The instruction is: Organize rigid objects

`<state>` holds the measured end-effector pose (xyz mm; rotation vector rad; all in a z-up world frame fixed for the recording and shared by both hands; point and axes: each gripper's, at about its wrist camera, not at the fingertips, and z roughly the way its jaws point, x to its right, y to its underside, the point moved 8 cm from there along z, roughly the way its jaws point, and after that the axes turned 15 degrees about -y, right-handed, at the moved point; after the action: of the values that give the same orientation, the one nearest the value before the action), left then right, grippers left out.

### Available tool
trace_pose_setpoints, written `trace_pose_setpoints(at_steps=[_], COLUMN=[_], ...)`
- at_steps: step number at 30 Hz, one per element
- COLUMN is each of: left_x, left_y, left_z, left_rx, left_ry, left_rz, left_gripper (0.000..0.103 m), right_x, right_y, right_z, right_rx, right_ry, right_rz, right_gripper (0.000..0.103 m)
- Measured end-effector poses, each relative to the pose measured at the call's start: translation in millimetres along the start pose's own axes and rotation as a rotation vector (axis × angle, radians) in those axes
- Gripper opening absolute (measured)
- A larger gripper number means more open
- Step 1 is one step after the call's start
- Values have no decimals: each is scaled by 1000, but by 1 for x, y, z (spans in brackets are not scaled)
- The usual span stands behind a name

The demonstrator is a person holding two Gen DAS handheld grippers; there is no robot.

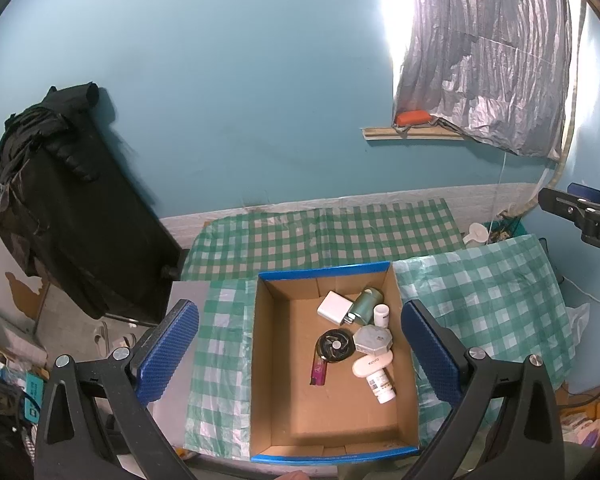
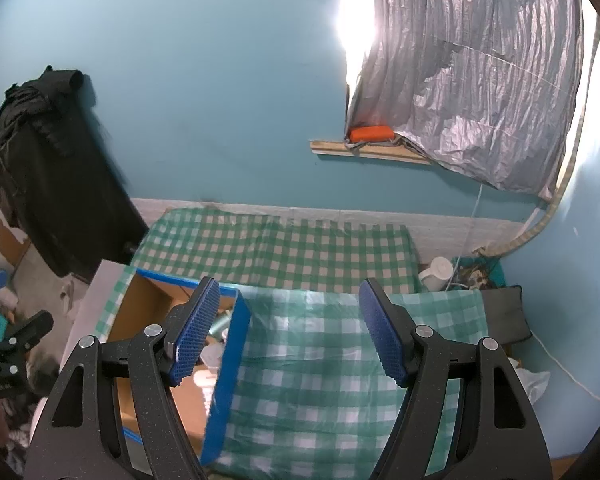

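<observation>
Teal wall (image 1: 228, 100) is filling most of both views, w/ a crinkled silver sheet (image 1: 488, 60) hanging over a window at upper right & an orange block (image 1: 411, 117) sitting on the wooden ledge below it. Black cloth-draped stand (image 1: 60, 200) is leaning at left. Green-check tablecloth (image 1: 324, 240) is covering the table; a lighter check plastic sheet (image 1: 484, 300) is lying over its near part.

Cardboard box (image 1: 328, 412) w/ blue rim is sitting open on the table, directly below the left gripper (image 1: 300, 354). All the small items are lying inside it, bunched toward the far right corner: white charger (image 1: 334, 305), green cylinder (image 1: 366, 304), small white bottle (image 1: 381, 315), black round fan (image 1: 335, 346), grey octagonal case (image 1: 373, 339), white oval case (image 1: 372, 364), white labelled bottle (image 1: 382, 387), purple lighter (image 1: 319, 371).

Left gripper is hanging over the box, jaws standing wide apart, nothing btwn the blue pads, holding nothing.

Right gripper (image 2: 290, 332) is hovering to the right of the box over the bare check sheet, jaws likewise spread wide & empty; its left pad is overlapping the box rim in view only.

White jug (image 2: 436, 272) is standing at the far right corner, off the cloth.
</observation>
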<state>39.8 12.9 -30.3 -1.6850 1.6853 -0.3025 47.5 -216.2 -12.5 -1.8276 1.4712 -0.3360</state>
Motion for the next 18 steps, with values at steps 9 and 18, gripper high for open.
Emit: trace_pose_setpoints(at_steps=[9, 18], left_x=[0, 1], left_y=[5, 6], left_z=[-1, -1], left_rx=[-12, -2], left_ry=[5, 5], left_rz=[13, 25], left_gripper=[102, 102], right_x=[1, -1], right_y=[3, 8], right_z=[-2, -2], right_rx=[-6, -8], right_ry=[1, 3], right_rz=[4, 10], right_gripper=[72, 72])
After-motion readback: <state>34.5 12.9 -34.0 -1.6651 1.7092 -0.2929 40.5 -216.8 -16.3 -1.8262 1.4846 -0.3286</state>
